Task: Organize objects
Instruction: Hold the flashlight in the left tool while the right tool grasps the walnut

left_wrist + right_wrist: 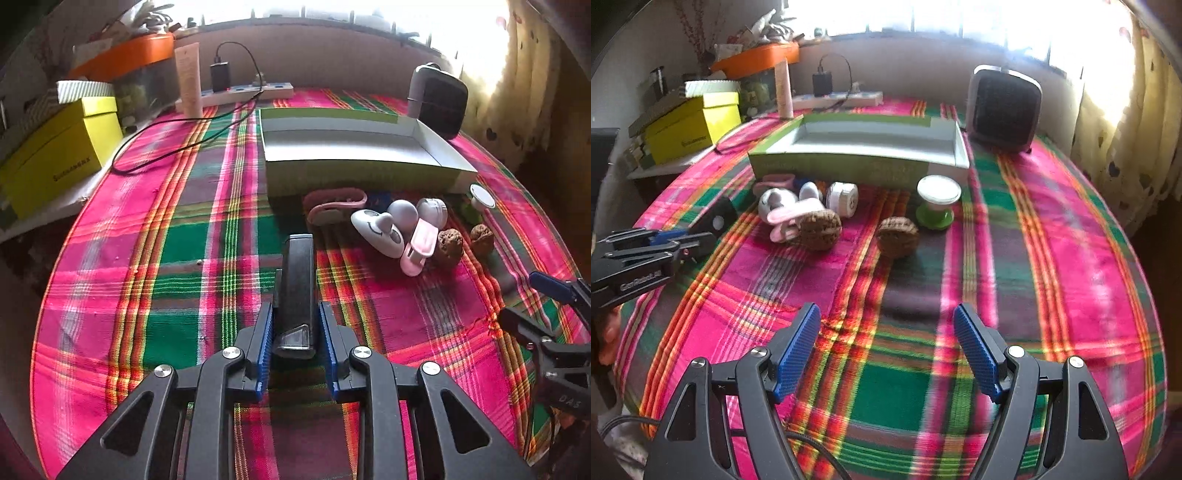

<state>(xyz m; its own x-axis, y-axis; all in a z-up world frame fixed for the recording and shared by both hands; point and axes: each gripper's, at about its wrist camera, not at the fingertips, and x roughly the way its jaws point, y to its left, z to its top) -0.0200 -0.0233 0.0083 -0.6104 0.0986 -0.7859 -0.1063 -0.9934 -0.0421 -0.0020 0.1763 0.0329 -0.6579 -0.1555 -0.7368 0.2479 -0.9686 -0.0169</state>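
Observation:
My left gripper is shut on a black oblong device with a clear end, held above the plaid cloth; it also shows in the right wrist view. A shallow green-and-white box lies open beyond it, also in the right wrist view. In front of the box lies a cluster: a pink clip, white round gadgets, two brown walnuts and a green-based white spool. My right gripper is open and empty over the cloth, short of the walnuts.
A small grey heater stands behind the box at right. A power strip with a charger, a tube, a yellow box and an orange-lidded bin line the back left. A curtain hangs at right.

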